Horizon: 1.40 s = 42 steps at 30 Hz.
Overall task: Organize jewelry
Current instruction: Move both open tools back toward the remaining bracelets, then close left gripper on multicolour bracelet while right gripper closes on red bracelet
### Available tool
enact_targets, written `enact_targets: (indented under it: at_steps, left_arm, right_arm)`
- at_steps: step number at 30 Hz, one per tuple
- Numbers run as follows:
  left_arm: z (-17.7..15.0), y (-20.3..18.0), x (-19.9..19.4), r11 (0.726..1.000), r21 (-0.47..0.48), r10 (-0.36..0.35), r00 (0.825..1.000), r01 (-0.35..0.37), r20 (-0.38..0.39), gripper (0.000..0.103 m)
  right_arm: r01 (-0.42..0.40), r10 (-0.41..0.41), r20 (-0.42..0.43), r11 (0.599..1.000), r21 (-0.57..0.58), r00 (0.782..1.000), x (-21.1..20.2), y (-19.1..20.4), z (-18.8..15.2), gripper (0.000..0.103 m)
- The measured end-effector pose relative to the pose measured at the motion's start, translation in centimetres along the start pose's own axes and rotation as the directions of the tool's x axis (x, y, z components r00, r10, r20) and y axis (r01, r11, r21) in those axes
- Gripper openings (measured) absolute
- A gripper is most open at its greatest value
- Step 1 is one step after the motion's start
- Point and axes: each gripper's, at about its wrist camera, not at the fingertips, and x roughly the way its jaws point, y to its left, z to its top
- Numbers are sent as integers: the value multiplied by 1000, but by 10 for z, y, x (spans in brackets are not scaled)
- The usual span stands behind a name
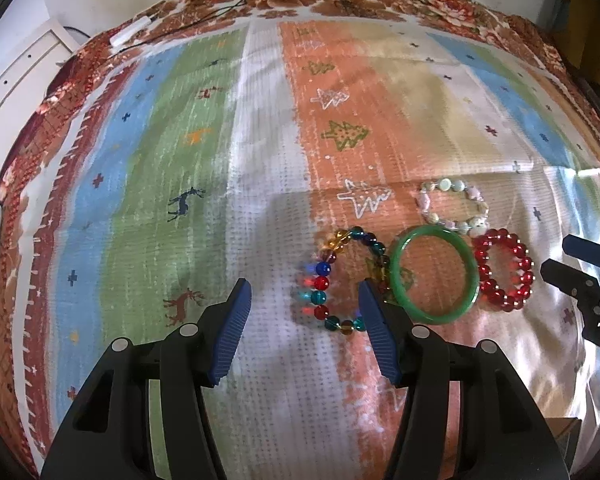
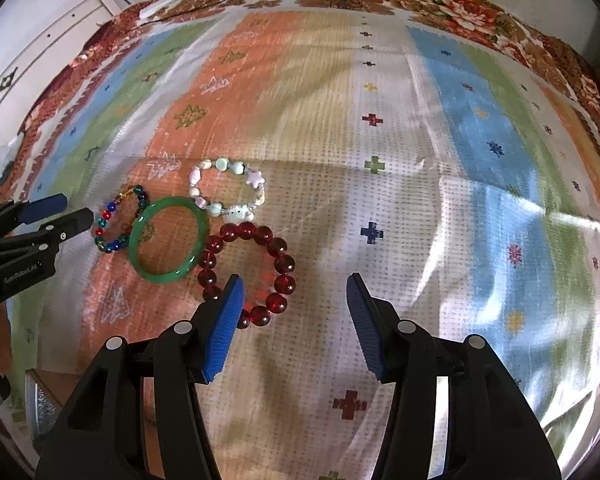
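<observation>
Both tongs gape over 4 bracelets (image 2: 168,240).

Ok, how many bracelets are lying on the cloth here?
4. The multicolour beaded bracelet is leftmost, the green bangle beside it, the pastel charm bracelet behind, and the red beaded bracelet nearest the right gripper. None looks hidden.

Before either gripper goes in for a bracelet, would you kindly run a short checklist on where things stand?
1. Left gripper open: ok.
2. Right gripper open: ok.
3. Both empty: ok.
4. Multicolour bead bracelet between the left fingers: not ok, its right finger covers the far side.
5. Red bead bracelet free of neighbours: cannot tell, it looks against the green bangle.
6. Storage spot visible: not ok, only the patterned cloth.
</observation>
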Motion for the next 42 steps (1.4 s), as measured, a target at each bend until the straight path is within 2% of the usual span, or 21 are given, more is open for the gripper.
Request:
enact_targets:
  at_steps: [16, 26, 28, 32, 33, 34, 35, 36, 42]
  left_arm:
    - [3, -3, 26, 999, 35, -3, 998, 5, -57, 58]
    - [2, -2, 35, 999, 41, 3, 997, 0, -73, 57]
    - [1, -1, 35, 999, 32, -12, 997, 14, -74, 53]
    - [1, 1, 35, 1000, 24, -13, 997, 15, -74, 33]
    - [1, 1, 35, 1000, 25, -14, 997, 16, -77, 24]
    - [1, 1, 35, 999, 30, -16, 997, 19, -81, 19]
    - [1, 0, 35, 999, 34, -20, 996, 23, -86, 9]
    - [1, -2, 34, 999, 41, -21, 996, 25, -89, 9]
    - [2, -3, 26, 999, 39, -33, 996, 36, -80, 9]
  right_arm:
    - [28, -29, -50, 999, -19, 998, 27, 2, 5, 53]
    - [55, -57, -46, 998, -40, 997, 33, 6, 6, 53]
    - [62, -64, -44, 997, -50, 997, 34, 7, 5, 53]
    - [70, -73, -48, 996, -62, 996, 35, 9, 3, 51]
    - [76, -80, -47, 995, -69, 996, 35, 9, 2, 43]
    - [77, -80, -46, 995, -69, 996, 34, 9, 2, 29]
    - [65, -68, -44, 996, -55, 997, 33, 7, 2, 19]
    - [48, -50, -51, 998, -39, 997, 33, 5, 3, 15]
    - [27, -28, -34, 999, -47, 999, 26, 9, 2, 14]
